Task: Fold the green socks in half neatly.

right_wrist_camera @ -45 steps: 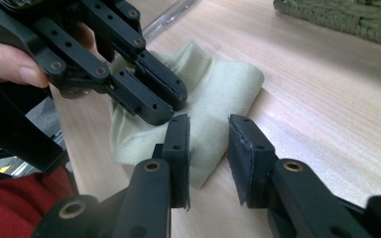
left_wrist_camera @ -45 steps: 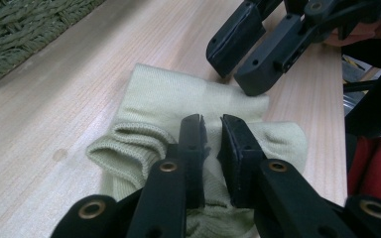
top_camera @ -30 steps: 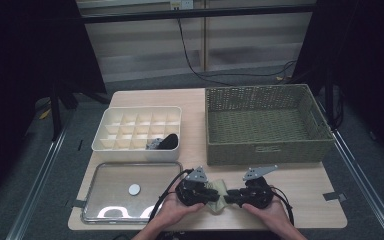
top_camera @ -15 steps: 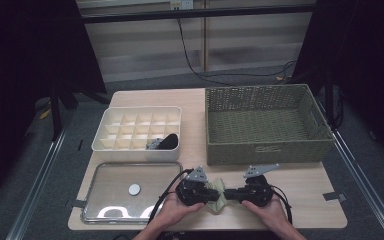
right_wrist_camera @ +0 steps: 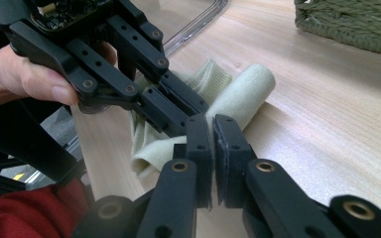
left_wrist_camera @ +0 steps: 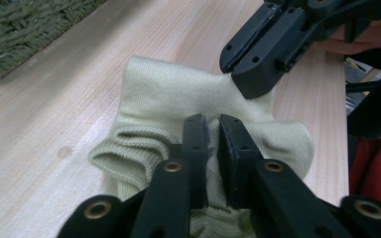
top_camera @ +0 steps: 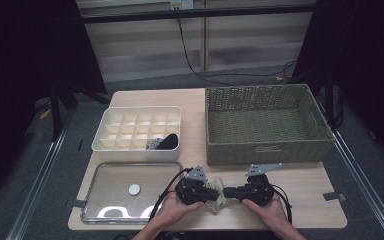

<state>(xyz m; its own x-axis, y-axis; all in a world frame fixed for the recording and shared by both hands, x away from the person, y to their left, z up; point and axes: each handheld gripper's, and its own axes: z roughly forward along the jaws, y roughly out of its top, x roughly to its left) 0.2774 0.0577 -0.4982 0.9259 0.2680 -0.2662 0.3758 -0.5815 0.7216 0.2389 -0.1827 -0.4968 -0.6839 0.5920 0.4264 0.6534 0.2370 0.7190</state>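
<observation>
Two tools meet nose to nose over one pale green sock (top_camera: 219, 198) at the near edge of the tabletop (top_camera: 300, 185), just in front of the wicker basket (top_camera: 265, 122). The left tool (top_camera: 211, 192) is clamped on a fold of the sock, its jaws nearly together with cloth pinched between them, as the left gripper view (left_wrist_camera: 212, 139) makes plain. The right tool (top_camera: 229, 192) has just been closing; in the right gripper view (right_wrist_camera: 212, 134) its jaws stand almost shut on the sock's edge, where the rolled cloth (right_wrist_camera: 238, 99) lies against them. Each hand wraps its tool from behind: the left hand (top_camera: 172, 207) and the right hand (top_camera: 265, 210) rest low on the wood, both tools pointing inward and level.

One white divided box (top_camera: 137, 130) sits at the far left, with one dark bundle (top_camera: 167, 142) in a near compartment. One clear lid (top_camera: 105, 187) lies flat beside the left hand, carrying one small round disc (top_camera: 134, 189). One basket stands empty on the right. Cables trail from both tools toward the person.
</observation>
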